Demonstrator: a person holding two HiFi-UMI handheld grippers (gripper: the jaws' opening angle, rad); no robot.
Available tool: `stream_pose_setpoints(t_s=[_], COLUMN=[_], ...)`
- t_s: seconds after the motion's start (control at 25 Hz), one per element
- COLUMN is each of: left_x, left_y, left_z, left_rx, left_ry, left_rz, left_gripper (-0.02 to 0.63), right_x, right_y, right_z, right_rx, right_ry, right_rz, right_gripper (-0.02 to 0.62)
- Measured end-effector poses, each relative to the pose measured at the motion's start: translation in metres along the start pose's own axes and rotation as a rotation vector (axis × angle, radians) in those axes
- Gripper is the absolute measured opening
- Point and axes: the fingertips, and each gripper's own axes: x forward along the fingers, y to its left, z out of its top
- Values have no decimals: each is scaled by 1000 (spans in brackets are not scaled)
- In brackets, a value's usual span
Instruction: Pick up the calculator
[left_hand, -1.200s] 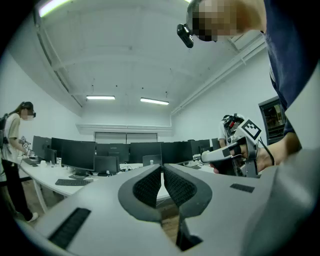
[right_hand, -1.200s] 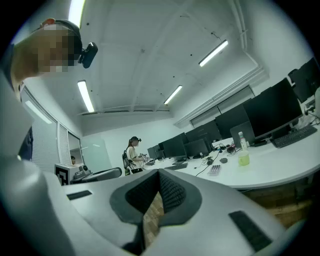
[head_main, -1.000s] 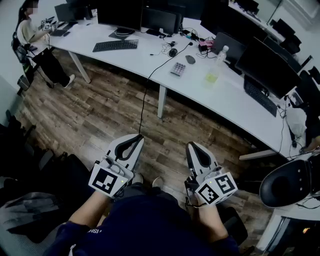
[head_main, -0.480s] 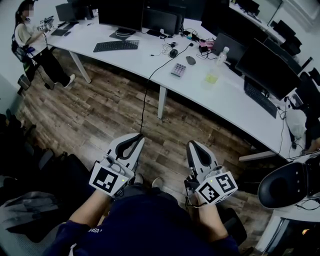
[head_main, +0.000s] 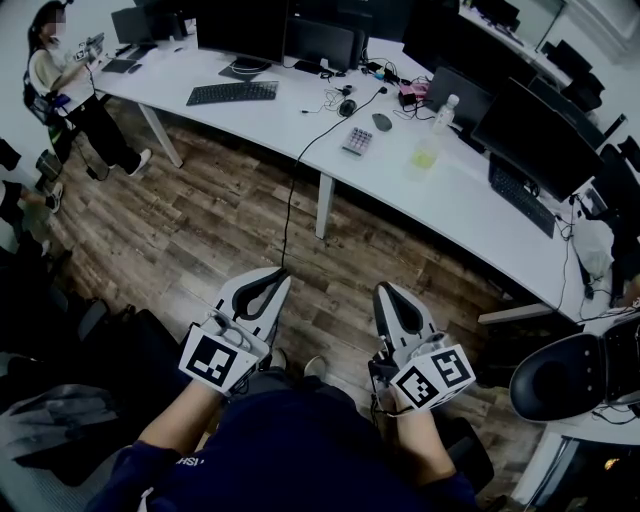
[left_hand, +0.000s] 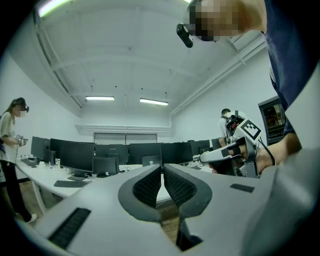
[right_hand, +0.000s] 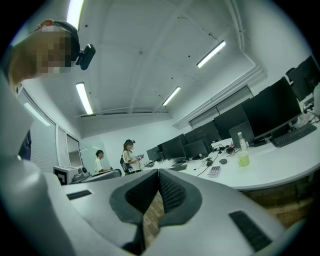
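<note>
The calculator lies on the long white table, well apart from the person, with wooden floor between. The left gripper and the right gripper are both clenched with nothing inside. I think it is best to walk closer, open the right gripper, and avoid the black cable beside the calculator.

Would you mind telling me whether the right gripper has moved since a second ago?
No. The right gripper sits at the same spot below the white desk leg, over the same floor planks.
</note>
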Motion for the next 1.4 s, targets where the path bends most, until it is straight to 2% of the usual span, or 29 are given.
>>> stream_pose_setpoints(t_s=[0.2, 0.92, 1.4], left_x=[1, 9, 7], left_y=[2, 4, 2], left_z=[-10, 3, -10], left_rx=[-2, -4, -13], left_ry=[27, -10, 11], left_rz=[1, -10, -5], left_gripper=[41, 41, 41], right_x=[3, 8, 6], right_y=[-1, -4, -6], right_z=[2, 2, 0], right_rx=[-2, 8, 20], right_ry=[1, 5, 5], right_rz=[0, 0, 3], right_gripper=[20, 72, 124])
